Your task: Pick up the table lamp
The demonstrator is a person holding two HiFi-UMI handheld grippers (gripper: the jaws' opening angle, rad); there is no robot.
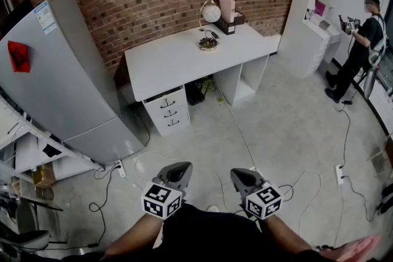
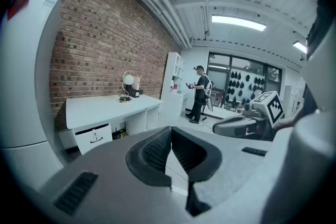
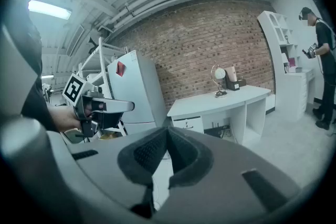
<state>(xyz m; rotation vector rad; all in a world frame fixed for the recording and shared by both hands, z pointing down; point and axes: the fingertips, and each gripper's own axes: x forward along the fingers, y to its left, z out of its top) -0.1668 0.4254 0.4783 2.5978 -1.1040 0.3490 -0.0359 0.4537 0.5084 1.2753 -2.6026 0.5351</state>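
Observation:
The table lamp [image 1: 209, 16], with a round white globe on a curved metal arm, stands at the back of a white desk [image 1: 178, 58] against the brick wall. It also shows small in the left gripper view as the lamp [image 2: 126, 83] and in the right gripper view as the lamp [image 3: 219, 78]. My left gripper [image 1: 178, 172] and right gripper [image 1: 242, 177] hang side by side near the floor, far short of the desk. Both are shut with nothing between the pads. Their marker cubes sit just behind the jaws.
A grey fridge [image 1: 67, 77] stands left of the desk. A drawer unit [image 1: 166, 111] sits under it. Cables [image 1: 239, 132] trail over the concrete floor. A person [image 1: 359, 40] stands at the right by a white shelf unit [image 1: 319, 3]. A metal rack [image 1: 24, 150] is at the far left.

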